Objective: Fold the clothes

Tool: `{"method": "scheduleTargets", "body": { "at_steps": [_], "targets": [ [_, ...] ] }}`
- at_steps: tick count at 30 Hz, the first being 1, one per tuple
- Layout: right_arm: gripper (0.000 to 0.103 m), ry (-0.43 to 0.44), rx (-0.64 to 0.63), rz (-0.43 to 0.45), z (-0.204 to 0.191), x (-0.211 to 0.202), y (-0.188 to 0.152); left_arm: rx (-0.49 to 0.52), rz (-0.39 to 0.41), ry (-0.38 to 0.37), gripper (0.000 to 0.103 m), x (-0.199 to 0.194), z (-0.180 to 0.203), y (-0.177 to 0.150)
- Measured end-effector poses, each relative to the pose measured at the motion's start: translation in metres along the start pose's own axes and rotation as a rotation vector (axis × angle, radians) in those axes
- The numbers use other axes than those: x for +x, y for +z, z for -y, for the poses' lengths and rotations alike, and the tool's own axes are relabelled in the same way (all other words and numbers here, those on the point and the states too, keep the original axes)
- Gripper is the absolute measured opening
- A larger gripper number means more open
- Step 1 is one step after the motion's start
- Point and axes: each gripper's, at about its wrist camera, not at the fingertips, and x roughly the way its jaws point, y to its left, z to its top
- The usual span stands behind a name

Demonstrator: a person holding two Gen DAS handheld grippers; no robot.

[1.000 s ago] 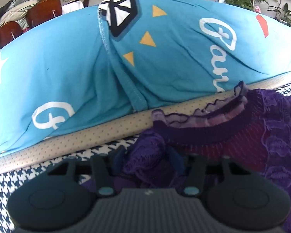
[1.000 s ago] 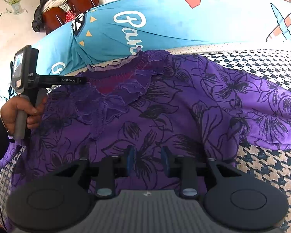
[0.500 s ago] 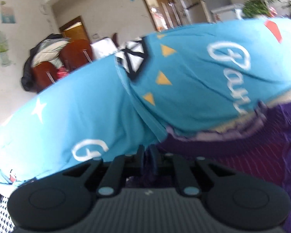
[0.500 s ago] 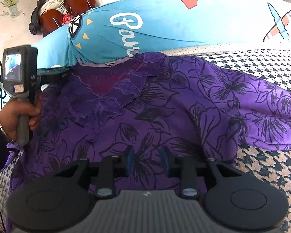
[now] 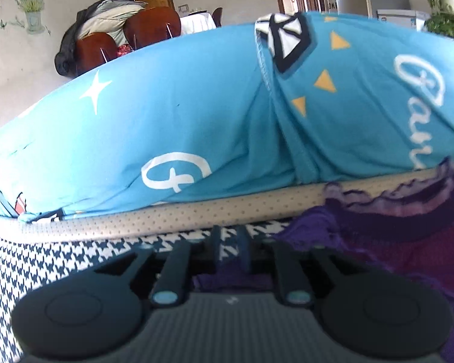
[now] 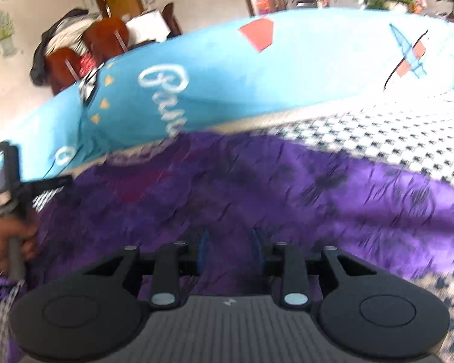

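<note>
A purple floral blouse [image 6: 257,187] lies spread on a houndstooth sofa cover [image 6: 378,133], its ruffled collar [image 5: 387,193] toward the blue backrest. My left gripper [image 5: 230,242] sits at the blouse's left shoulder edge. Its jaws are opening; houndstooth shows through the gap, and purple cloth [image 5: 393,242] lies just below and to the right of the fingers, not pinched. My right gripper [image 6: 230,242] hovers over the lower part of the blouse, open, with cloth lying behind the gap. A person's hand [image 6: 6,236] holds the left gripper's handle at the left edge of the right wrist view.
A blue printed cover [image 5: 196,121] drapes the sofa back right behind the blouse, above a beige dotted strip [image 5: 136,220]. Beyond it stand brown chairs [image 5: 151,30] with a jacket, a fridge and a plant. Bare houndstooth [image 5: 45,266] lies left of the blouse.
The left gripper pinched bunched purple cloth, shut tight, then parted its jaws and shifted left off the blouse edge. The right wrist view tilted upward and blurred; its jaws kept the same gap.
</note>
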Motion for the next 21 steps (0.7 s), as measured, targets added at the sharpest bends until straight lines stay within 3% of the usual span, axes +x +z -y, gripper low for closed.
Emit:
{"method": "scheduleTargets", "body": {
  "at_steps": [2, 9, 11, 18, 21],
  "targets": [
    [0.031, -0.007, 0.015, 0.021, 0.008, 0.007, 0.009, -0.006, -0.004, -0.027, 0.039, -0.013, 0.001, -0.001],
    [0.034, 0.025, 0.044, 0.071, 0.029, 0.031, 0.037, -0.030, -0.035, -0.132, 0.062, -0.058, 0.012, -0.014],
    [0.037, 0.021, 0.032, 0.095, 0.032, 0.037, 0.043, -0.029, -0.048, -0.152, 0.073, -0.073, 0.017, -0.019],
    [0.040, 0.005, -0.025, 0.124, 0.035, 0.063, 0.055, -0.024, -0.115, -0.126, 0.074, -0.124, 0.016, -0.049],
    [0.042, 0.010, -0.044, 0.121, 0.035, 0.074, 0.057, -0.053, -0.103, -0.108, 0.080, -0.146, 0.005, -0.067]
  ]
}}
